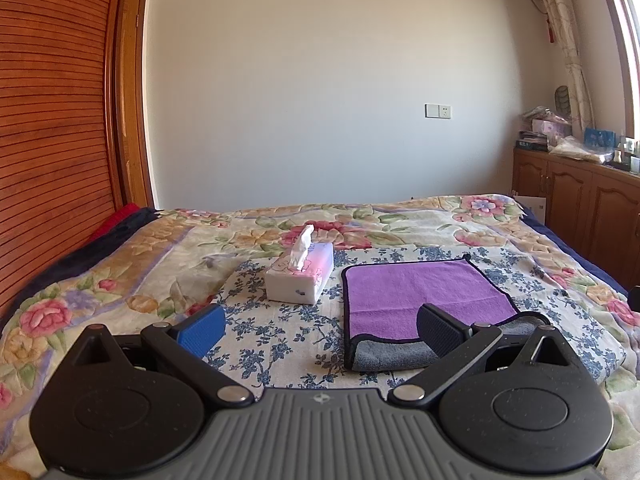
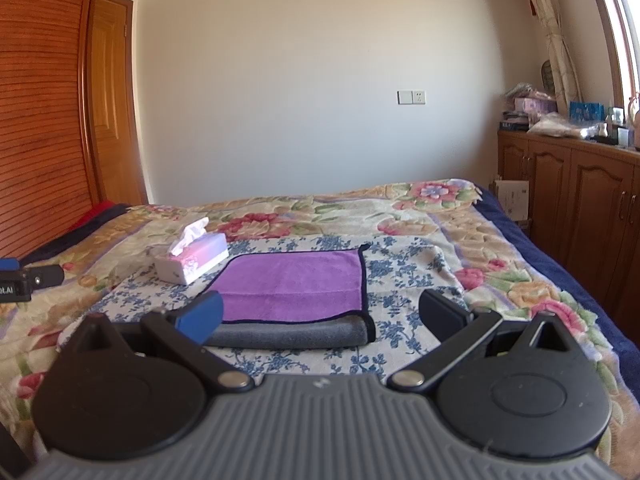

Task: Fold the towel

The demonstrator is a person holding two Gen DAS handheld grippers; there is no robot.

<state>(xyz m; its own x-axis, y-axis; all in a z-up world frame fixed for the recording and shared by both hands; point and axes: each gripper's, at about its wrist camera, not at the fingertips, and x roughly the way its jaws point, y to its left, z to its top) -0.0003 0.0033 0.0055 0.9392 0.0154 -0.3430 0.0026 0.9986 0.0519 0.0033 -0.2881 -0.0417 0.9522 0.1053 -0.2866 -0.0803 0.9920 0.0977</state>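
Purple towel [image 2: 296, 284] lies on the bed [image 2: 460, 224] just ahead of both sets of fingers, already doubled, grey fold nearest. Left gripper [image 1: 320, 326] and right gripper [image 2: 320, 314] are spread wide, holding nothing. I'd pinch both near corners evenly.

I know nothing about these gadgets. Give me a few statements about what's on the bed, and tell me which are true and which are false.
1. The purple towel lies on a blue-flowered cloth. True.
2. The left gripper is clamped on the towel. False: its jaws stand wide open and hold nothing.
3. A tissue box sits left of the towel, a tissue sticking out of its top. True.
4. The towel is rolled into a ball. False: it lies flat, its grey underside showing along the near edge.
5. The right gripper is shut. False: it is open and empty.
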